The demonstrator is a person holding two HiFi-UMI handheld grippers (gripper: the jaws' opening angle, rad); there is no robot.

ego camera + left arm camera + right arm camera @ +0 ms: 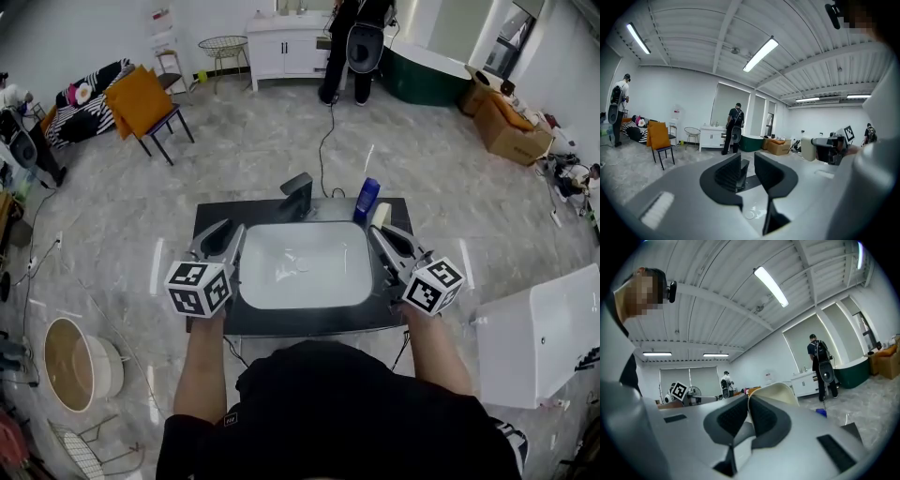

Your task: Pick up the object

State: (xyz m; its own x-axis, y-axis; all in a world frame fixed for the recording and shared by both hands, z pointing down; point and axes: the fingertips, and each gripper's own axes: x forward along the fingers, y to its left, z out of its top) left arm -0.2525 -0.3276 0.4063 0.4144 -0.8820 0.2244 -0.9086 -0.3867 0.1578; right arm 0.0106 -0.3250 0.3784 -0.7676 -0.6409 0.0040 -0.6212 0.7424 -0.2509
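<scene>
A white sink basin [305,291] is set in a black table top [211,220], with a black faucet [297,194] at its far edge. A blue bottle [366,199] and a cream block [381,215] stand at the far right of the basin. My left gripper [223,234] hovers over the basin's left rim. In the left gripper view [747,161] its jaws stand apart with nothing between them, and the faucet [744,170] shows beyond the gap. My right gripper [382,234] is over the right rim, jaws shut [748,401], just short of the cream block [780,392].
On the floor lie a round tub [80,361] at the left and a white bathtub [544,328] at the right. Farther back are an orange chair [141,101], a white cabinet [286,47] with a person [352,47] beside it, and cardboard boxes [506,127].
</scene>
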